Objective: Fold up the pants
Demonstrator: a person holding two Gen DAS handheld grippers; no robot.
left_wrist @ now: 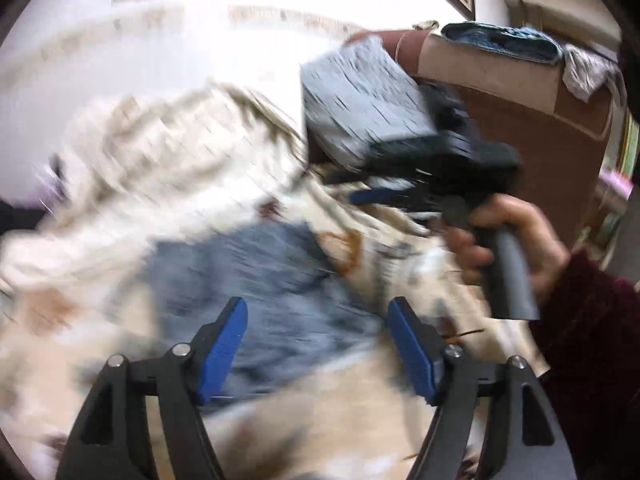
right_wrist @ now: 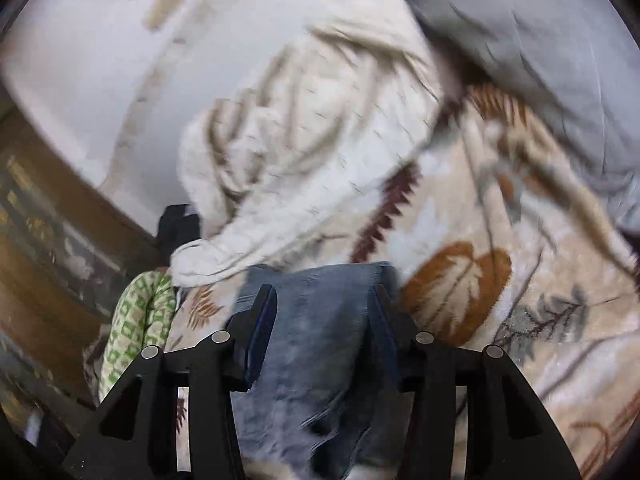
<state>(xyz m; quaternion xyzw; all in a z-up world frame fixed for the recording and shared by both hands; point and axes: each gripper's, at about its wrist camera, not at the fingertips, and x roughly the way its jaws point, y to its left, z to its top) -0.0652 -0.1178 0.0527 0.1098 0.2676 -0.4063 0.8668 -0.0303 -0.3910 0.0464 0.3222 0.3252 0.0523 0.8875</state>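
Observation:
Blue denim pants (left_wrist: 256, 280) lie bunched on a leaf-patterned blanket (left_wrist: 348, 248); the picture is blurred. My left gripper (left_wrist: 316, 320) hangs just above the denim, its blue-padded jaws wide apart and holding nothing. To the right, a hand (left_wrist: 512, 240) in a dark red sleeve holds my right gripper (left_wrist: 344, 188) over the blanket. In the right wrist view the pants (right_wrist: 320, 340) lie under and between the fingers of the right gripper (right_wrist: 322, 304). Its jaws stand apart, and the pads do not visibly press on the cloth.
A cream knitted cloth (right_wrist: 304, 140) lies crumpled beyond the pants, and a grey sheet (right_wrist: 540, 60) lies at the far right. A green patterned cloth (right_wrist: 136, 328) hangs at the bed's left edge. A brown upholstered piece (left_wrist: 520, 120) carries folded blue cloth (left_wrist: 500, 40).

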